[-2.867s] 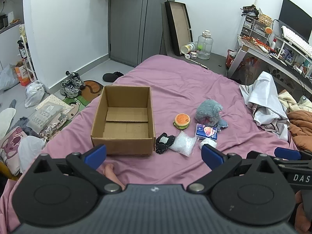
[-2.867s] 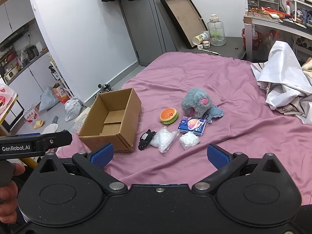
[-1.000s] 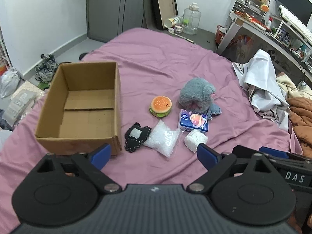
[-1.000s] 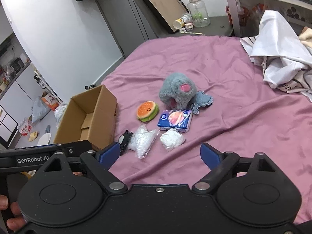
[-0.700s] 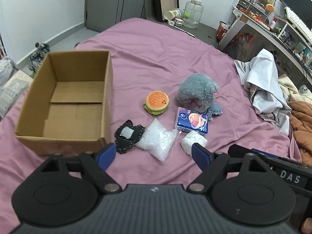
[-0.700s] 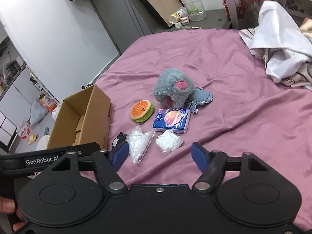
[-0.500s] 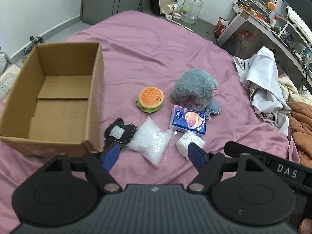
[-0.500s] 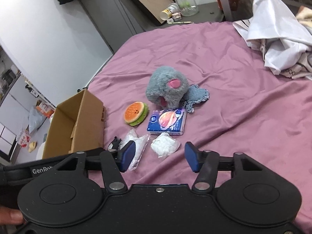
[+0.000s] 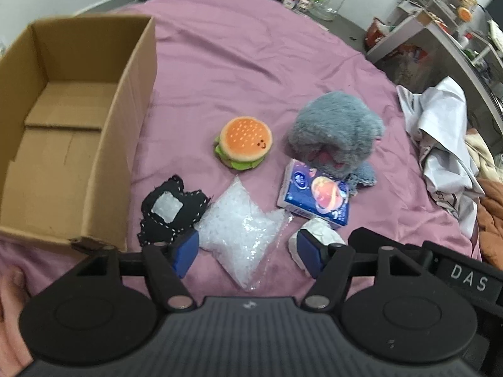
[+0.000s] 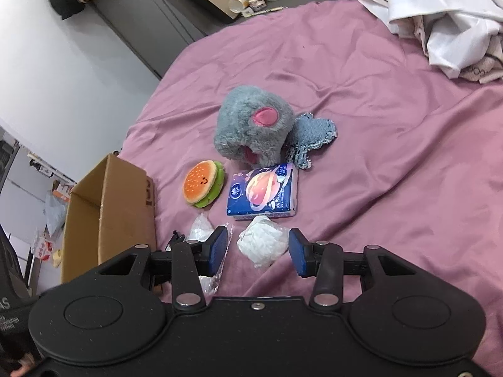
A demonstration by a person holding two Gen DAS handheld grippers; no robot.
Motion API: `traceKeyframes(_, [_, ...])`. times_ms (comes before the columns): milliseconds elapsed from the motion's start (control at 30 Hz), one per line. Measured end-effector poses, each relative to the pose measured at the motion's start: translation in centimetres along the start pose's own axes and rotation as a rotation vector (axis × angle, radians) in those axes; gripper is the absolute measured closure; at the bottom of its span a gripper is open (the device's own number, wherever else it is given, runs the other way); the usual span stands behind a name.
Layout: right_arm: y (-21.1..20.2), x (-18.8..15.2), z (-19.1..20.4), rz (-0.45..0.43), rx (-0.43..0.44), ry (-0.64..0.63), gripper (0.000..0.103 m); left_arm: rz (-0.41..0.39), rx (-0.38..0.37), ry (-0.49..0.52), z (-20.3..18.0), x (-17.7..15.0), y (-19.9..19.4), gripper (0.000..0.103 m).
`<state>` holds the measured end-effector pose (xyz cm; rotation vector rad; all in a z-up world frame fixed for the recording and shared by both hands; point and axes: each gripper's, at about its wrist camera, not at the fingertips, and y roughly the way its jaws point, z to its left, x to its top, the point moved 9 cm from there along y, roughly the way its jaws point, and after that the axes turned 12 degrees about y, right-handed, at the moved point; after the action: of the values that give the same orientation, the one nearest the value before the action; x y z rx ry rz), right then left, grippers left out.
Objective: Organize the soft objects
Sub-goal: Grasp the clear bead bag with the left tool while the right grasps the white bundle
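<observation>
Presently we hold both tools low over the purple bedspread (image 9: 251, 62), each with its jaws apart and nothing pressed between the pads. Our left gripper (image 9: 248, 248) has just been closing; the clear bag of white pellets (image 9: 242, 232) lies between its blue pads, with purple cloth visible on either side of it. Our right gripper (image 10: 257, 248) has likewise just been closing, and the crumpled white wad (image 10: 262, 243) sits between its pads with a gap on the right side; whether the left pad touches the wad we cannot tell.

Just beside the bag's left edge lies the black stitched patch (image 9: 169, 210), near the front corner of the open cardboard box (image 9: 125, 144). That corner is torn. The blue tissue pack (image 10: 264, 191) touches the wad's far edge and lies against the grey plush toy (image 10: 251, 125). The burger plush (image 9: 243, 147) sits apart from its neighbours, with bare cloth between it and the box wall. A denim heart (image 10: 311, 135) lies against the grey toy's right side. Beyond the group the bedspread runs open to the white garment (image 10: 446, 25) at the far right edge.
</observation>
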<state>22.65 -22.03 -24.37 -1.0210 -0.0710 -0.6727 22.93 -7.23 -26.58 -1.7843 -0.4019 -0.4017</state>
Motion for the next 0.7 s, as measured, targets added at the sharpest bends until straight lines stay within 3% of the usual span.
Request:
traceKeyframes(433, [4.6, -0.5, -2.0, 0.077, -0.023, 0.179, 0.059, 0.083, -0.014, -0.137, 1.2, -1.2, 3.8, 0.044])
traceKeyframes(600, [5.1, -0.7, -1.9, 0.092, 0.018, 0.218, 0.063, 0.061, -0.02, -0.159, 1.2, -0.9, 3.3, 0.063])
traceKeyframes(700, [4.4, -0.5, -1.8, 0.076, 0.033, 0.225, 0.064, 0.045, -0.034, -0.157, 1.1, -0.7, 2.5, 0.07])
